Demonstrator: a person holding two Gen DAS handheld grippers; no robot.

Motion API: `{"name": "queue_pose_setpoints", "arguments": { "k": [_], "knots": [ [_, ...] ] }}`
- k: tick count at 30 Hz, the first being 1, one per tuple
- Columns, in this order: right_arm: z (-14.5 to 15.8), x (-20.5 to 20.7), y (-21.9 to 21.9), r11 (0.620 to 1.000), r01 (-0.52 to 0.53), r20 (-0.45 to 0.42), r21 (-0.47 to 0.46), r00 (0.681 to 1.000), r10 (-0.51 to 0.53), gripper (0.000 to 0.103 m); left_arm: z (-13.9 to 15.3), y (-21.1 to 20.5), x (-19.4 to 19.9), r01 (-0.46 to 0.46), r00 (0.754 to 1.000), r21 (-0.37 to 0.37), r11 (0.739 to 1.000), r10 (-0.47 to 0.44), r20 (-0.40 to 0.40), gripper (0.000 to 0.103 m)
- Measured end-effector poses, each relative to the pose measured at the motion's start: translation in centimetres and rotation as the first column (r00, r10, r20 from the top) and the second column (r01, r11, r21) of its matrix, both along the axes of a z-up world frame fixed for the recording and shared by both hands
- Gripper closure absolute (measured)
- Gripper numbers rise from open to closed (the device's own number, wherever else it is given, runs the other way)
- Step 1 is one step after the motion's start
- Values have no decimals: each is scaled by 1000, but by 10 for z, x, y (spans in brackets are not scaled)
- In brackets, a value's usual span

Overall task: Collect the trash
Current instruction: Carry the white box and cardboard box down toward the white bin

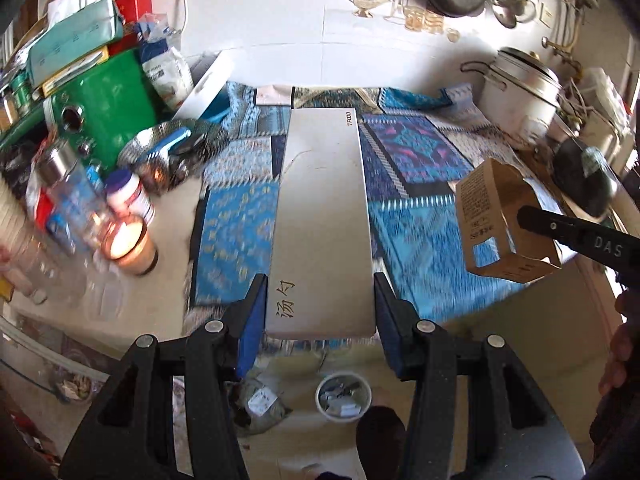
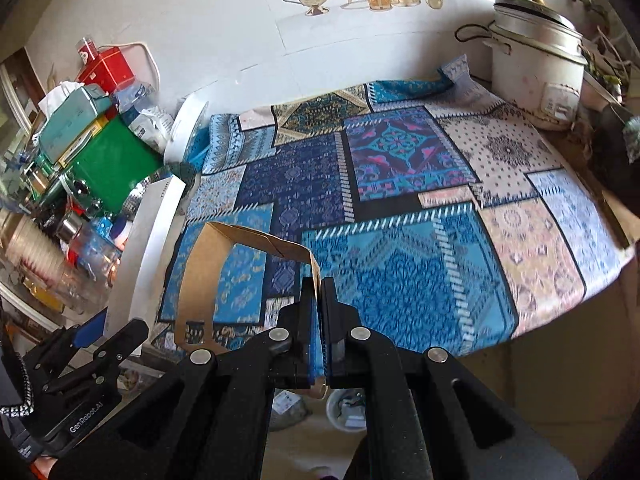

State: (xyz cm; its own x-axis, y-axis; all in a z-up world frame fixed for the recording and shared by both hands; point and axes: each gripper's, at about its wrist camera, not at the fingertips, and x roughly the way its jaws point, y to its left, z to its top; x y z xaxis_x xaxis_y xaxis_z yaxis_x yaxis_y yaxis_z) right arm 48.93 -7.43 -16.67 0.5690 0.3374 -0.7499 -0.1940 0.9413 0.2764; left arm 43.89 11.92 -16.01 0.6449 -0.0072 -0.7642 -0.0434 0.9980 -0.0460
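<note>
White card, long and flat: in the left wrist view the left tongs hold a white box by its near end, one blue pad against each long edge, so they are clamped across its width. It juts forward over the patterned cloth on the worktop. It looks light, stiff along its length and smooth-faced, so I judge it could slide or swing if held only at the tip; a hold nearer its middle would steady it. Right of the white box, the right tongs carry a brown carton, open-ended and with a cut window, raised clear of the cloth. Below the white box, on the floor, stands a white bin with scraps in it, probably where both pieces belong.

From the right wrist view the right tongs are pinched nearly closed on one thin wall of the brown carton, which hangs left of them as an open hoop of card. It seems very light and soft-walled, likely to crumple or tear at the fold; gripping a creased corner would hold better. Left of the carton, the white box slants above the cloth, and the bin shows beneath the tongs.
</note>
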Motion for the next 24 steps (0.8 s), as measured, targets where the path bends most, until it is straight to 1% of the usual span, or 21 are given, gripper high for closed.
{"name": "queue_pose_setpoints", "arguments": {
  "k": [6,12,16,19,21,24],
  "knots": [
    [-27,-61,4,999,37,-75,-24,996,-39,100,-27,4,-60,69,994,-16,997,-70,-89,53],
    [-58,-97,2,997,50,-158,-65,986,-60,100,-63,-7,-94,111,975,-66,992,-121,-184,53],
    [-87,-107,-5,996,57,-216,-75,974,-72,101,-94,-21,-105,122,958,-96,988,-143,-250,53],
    [-112,-108,-8,995,55,-256,-85,964,-75,100,-123,-31,-108,125,939,-119,985,-157,-307,53],
    [-133,-106,-11,995,53,-280,-90,957,-76,101,-143,-36,-108,122,928,-129,984,-159,-338,53],
    [-168,-100,-20,994,57,-324,-88,942,-83,100,-179,-44,-105,108,908,-126,986,-150,-392,53]
  ]
}}
